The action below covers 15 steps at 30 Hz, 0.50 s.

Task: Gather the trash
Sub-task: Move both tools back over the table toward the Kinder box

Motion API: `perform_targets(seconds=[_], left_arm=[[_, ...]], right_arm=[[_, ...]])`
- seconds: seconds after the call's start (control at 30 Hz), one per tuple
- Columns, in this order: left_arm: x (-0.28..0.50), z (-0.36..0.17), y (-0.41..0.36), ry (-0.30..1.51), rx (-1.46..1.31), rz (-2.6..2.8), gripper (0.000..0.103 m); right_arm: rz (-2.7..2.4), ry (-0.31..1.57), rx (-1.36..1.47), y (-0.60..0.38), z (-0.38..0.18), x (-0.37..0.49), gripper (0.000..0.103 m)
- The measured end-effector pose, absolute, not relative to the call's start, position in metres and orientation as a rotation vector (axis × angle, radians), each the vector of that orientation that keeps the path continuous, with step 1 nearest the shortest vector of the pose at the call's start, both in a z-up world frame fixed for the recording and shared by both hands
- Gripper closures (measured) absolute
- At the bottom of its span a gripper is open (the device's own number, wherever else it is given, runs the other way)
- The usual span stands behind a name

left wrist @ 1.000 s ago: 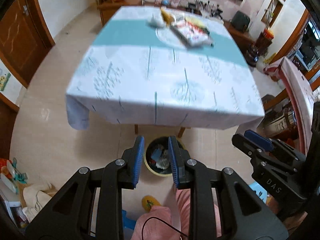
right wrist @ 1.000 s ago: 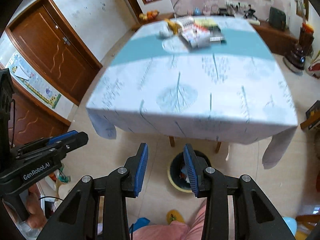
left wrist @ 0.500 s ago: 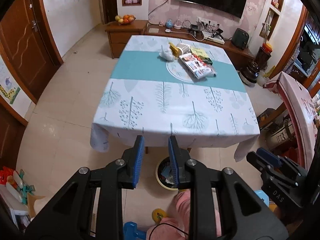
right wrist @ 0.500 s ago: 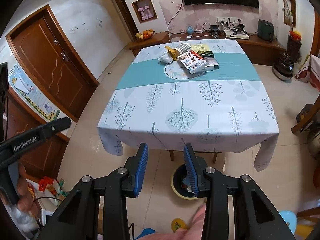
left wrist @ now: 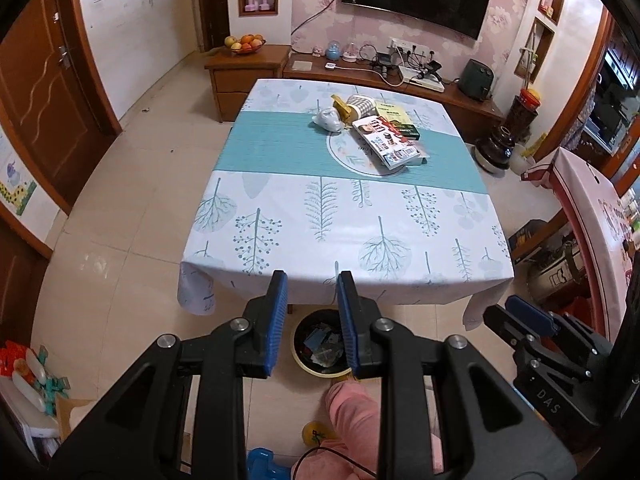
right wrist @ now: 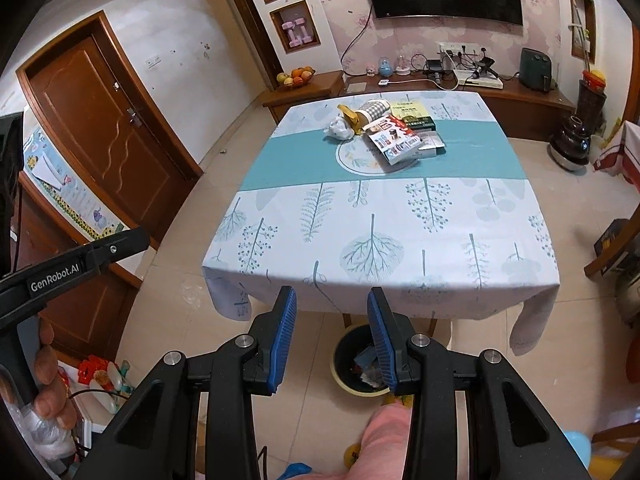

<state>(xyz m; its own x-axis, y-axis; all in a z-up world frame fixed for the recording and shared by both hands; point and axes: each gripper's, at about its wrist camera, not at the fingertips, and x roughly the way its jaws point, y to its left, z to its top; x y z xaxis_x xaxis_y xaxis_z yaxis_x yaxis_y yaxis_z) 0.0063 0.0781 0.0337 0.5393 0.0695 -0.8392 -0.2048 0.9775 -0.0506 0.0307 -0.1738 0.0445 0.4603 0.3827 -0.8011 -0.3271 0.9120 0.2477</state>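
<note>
The left gripper (left wrist: 312,312) and the right gripper (right wrist: 332,330) both have their blue fingers apart and hold nothing. Just past their tips, low on the floor, stands the round yellow-rimmed trash bin (left wrist: 320,346), part under the tree-patterned tablecloth table (right wrist: 380,220). Far ahead on it lies a crumpled white bag (left wrist: 329,119).

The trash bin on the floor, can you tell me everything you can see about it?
The trash bin is a round bucket with a pale yellow rim and a dark inside. It stands upright on the tiled floor, partly tucked under the near edge of the table, where the tablecloth hangs just above it. Crumpled papers and wrappers lie inside, with something blue among them. In the right wrist view a gripper finger hides part of it. Neither gripper touches it.
</note>
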Motion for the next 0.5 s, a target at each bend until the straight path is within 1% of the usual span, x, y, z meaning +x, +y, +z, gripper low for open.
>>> perform_targets(seconds=[0.07, 0.13, 0.3, 0.5], left_arm=[[0.014, 0.034, 0.078, 0.987, -0.158, 0.156, 0.062], [0.024, 0.035, 0.078, 0.981, -0.169, 0.147, 0.057], [0.056, 0.029, 0.078, 0.997, -0.184, 0.144, 0.057], [0.128, 0.013, 0.073, 1.029, -0.203, 0.142, 0.057]], right_arm=[[0.444, 1.001, 0.049, -0.170, 0.046, 0.039, 0.066], [0.452, 1.003, 0.044, -0.166, 0.045, 0.049, 0.066], [0.465, 1.004, 0.043, -0.161, 0.041, 0.082, 0.066], [0.480, 1.014, 0.042, -0.165, 0.033, 0.149, 0.066]])
